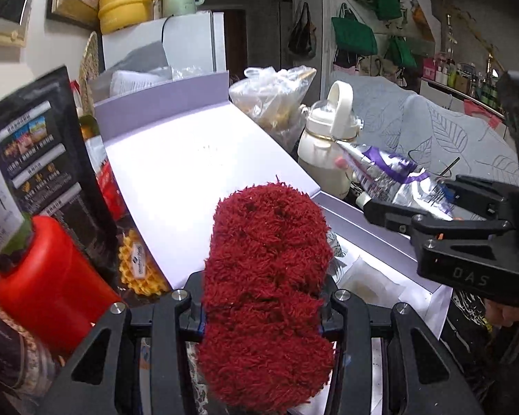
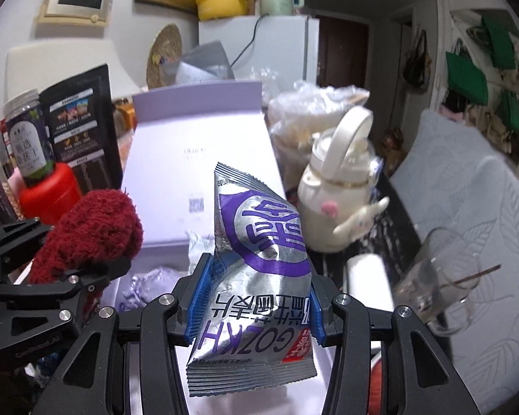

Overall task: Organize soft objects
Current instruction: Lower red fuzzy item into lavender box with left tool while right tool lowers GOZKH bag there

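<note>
Two soft items, both held in the air above the open lavender gift box: a dark red fluffy sock, light and compressible, best pinched across its middle, is squeezed between the left gripper pads. The silver-and-purple foil snack packet, likely light, slippery and crushable, is clamped at mid-body by the right gripper, crinkled, print inverted.

Indoor light is moderate and cool. The lavender box lid ahead of the left gripper glares almost white. Fisheye bending curves both views, with black vignetted corners. The glass right of the right gripper smears with motion blur.
</note>
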`<state>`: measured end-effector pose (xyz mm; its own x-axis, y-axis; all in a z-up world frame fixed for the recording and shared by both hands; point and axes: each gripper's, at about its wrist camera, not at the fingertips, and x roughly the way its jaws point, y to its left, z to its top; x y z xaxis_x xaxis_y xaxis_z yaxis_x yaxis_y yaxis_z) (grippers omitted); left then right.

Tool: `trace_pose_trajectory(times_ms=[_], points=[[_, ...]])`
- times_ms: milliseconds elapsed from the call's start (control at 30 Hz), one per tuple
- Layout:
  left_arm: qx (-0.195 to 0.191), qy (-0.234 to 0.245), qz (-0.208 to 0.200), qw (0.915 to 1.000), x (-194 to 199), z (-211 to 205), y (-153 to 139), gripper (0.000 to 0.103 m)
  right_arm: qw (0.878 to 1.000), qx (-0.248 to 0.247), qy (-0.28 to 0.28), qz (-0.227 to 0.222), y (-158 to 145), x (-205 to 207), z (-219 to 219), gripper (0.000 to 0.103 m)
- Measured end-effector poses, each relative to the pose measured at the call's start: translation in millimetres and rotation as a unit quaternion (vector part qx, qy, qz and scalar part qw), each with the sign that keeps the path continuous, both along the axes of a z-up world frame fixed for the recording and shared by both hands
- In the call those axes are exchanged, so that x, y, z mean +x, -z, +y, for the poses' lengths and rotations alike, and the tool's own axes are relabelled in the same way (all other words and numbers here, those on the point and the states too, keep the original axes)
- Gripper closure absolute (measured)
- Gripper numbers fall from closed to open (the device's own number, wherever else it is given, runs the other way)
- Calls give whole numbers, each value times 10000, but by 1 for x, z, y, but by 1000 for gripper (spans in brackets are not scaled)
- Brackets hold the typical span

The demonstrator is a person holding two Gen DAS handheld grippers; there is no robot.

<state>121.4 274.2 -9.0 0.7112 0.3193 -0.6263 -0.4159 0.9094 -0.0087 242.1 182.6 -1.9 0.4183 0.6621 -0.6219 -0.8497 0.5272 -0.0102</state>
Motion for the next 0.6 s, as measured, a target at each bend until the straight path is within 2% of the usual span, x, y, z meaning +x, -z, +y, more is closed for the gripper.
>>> trace_pose_trajectory(times_ms=[267, 600], points=[[-130, -8, 179, 9998, 7, 5, 15, 62, 9985, -300, -22, 468, 28, 12, 11, 56], [-352, -51, 378, 9987, 14, 16, 35, 62, 9940, -902, 84, 619, 64, 21, 27, 55]])
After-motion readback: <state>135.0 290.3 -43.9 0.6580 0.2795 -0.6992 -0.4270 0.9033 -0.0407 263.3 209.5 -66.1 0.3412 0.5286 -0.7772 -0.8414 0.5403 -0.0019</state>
